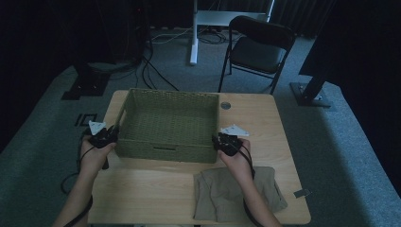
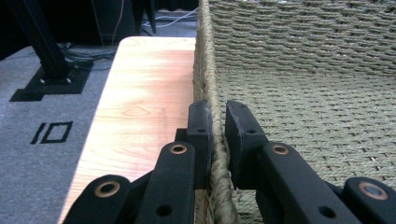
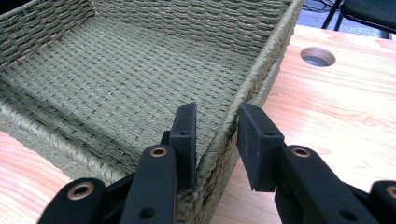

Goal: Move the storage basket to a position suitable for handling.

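Note:
An empty olive woven basket [image 1: 168, 92] stands on the far half of the light wooden table [image 1: 151, 189]. My left gripper [image 1: 113, 135] is at the basket's left wall near the front corner. In the left gripper view my left gripper [image 2: 218, 109] has both pads pressed on the rim of that basket wall [image 2: 205, 56], one pad inside and one outside. My right gripper [image 1: 218, 141] is at the right wall. In the right gripper view my right gripper [image 3: 217, 112] straddles the basket rim [image 3: 261, 70], the inner pad against the weave and the outer pad a little apart from it.
A folded khaki cloth [image 1: 236, 194] lies at the table's near right, beneath my right forearm. A round cable hole [image 1: 225, 105] sits just right of the basket's far corner. A black folding chair [image 1: 257, 47] and stand feet with cables stand on the grey carpet beyond.

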The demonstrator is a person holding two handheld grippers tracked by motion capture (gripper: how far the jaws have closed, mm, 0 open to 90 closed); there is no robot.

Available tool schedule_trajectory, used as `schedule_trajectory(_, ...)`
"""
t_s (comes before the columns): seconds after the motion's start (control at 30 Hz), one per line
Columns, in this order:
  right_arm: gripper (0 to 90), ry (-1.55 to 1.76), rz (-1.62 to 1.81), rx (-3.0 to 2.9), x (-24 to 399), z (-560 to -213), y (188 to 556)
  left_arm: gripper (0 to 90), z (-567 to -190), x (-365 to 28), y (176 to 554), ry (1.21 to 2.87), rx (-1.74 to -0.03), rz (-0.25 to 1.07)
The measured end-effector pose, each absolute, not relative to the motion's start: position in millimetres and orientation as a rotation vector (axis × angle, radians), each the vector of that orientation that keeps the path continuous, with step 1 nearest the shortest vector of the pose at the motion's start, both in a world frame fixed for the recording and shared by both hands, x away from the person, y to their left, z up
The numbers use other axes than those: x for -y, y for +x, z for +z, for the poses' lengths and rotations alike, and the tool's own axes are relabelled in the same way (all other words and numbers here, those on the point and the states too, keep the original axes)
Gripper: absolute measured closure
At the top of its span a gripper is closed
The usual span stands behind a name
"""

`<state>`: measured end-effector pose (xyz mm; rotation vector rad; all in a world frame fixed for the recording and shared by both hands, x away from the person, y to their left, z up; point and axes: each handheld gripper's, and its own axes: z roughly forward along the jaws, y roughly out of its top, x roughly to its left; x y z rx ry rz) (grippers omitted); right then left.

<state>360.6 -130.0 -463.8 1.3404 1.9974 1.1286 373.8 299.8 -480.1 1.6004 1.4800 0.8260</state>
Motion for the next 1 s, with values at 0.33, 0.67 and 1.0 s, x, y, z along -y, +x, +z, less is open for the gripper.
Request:
schedule_trajectory(0.33, 71.7, 1.39, 1.113, -1.951, 156, -464, 363, 81.6, -479, -270, 380, 1.638, -1.473, 0.807)
schedule_trajectory(0.67, 73.2, 1.425, 1.085, -1.92, 189, -463, 362, 81.6, -479, -238, 384, 1.667, -1.444, 0.77)
schedule_trajectory(1.0, 74.0, 1.437, 1.055, -1.913, 217, -462, 362, 81.4, -480, -211, 385, 1.686, -1.411, 0.731)
